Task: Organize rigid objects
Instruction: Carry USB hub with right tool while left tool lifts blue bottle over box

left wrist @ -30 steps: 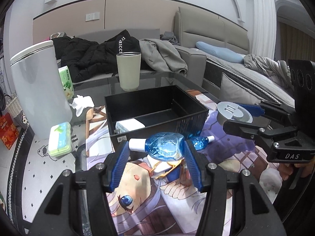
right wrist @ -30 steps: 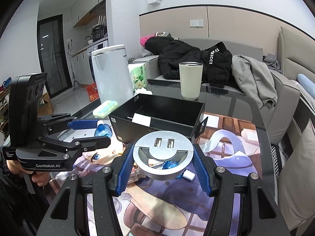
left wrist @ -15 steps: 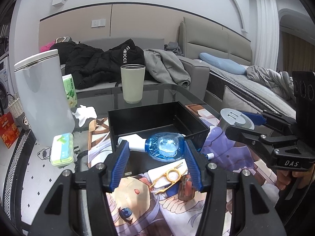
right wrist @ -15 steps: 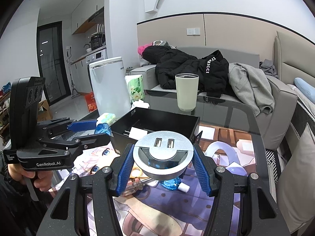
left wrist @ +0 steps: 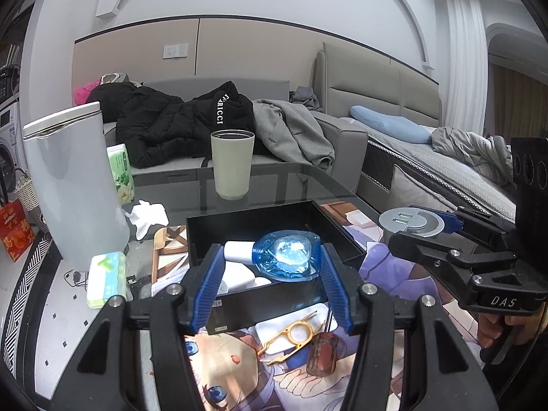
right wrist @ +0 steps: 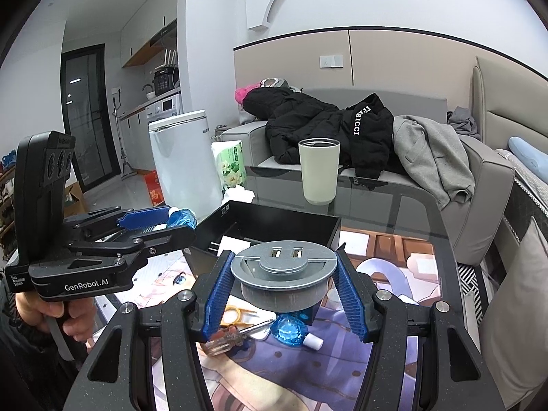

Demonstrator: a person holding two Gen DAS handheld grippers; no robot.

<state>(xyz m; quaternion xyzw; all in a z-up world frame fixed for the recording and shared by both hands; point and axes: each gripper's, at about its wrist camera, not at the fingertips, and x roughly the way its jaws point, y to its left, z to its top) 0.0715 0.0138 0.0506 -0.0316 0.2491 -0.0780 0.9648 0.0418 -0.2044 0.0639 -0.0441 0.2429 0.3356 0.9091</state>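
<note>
My left gripper [left wrist: 270, 257] is shut on a small blue bottle [left wrist: 284, 255] with a white cap, held on its side just above the front part of the black box [left wrist: 260, 219]. A white charger [left wrist: 239, 274] lies inside the box. My right gripper [right wrist: 282, 267] is shut on a round grey metal socket disc [right wrist: 282, 270], held above the printed mat in front of the black box [right wrist: 284, 210]. In the right wrist view, the left gripper [right wrist: 171, 219] is at the box's left corner. A second blue bottle [right wrist: 289, 330], a screwdriver [right wrist: 226, 339] and a yellow tool [left wrist: 294, 334] lie on the mat.
A pale green cup [left wrist: 232, 164] stands on the glass table behind the box. A tall white bin [left wrist: 72, 185], a tissue pack [left wrist: 120, 171] and a crumpled tissue [left wrist: 147, 214] are at the left. A sofa with jackets [right wrist: 325, 130] lies beyond. A hand [right wrist: 51, 315] grips the left handle.
The left gripper has tipped upward, and the blue bottle has gone from in front of the box to over its front part. The right gripper has tipped up slightly, still holding the disc.
</note>
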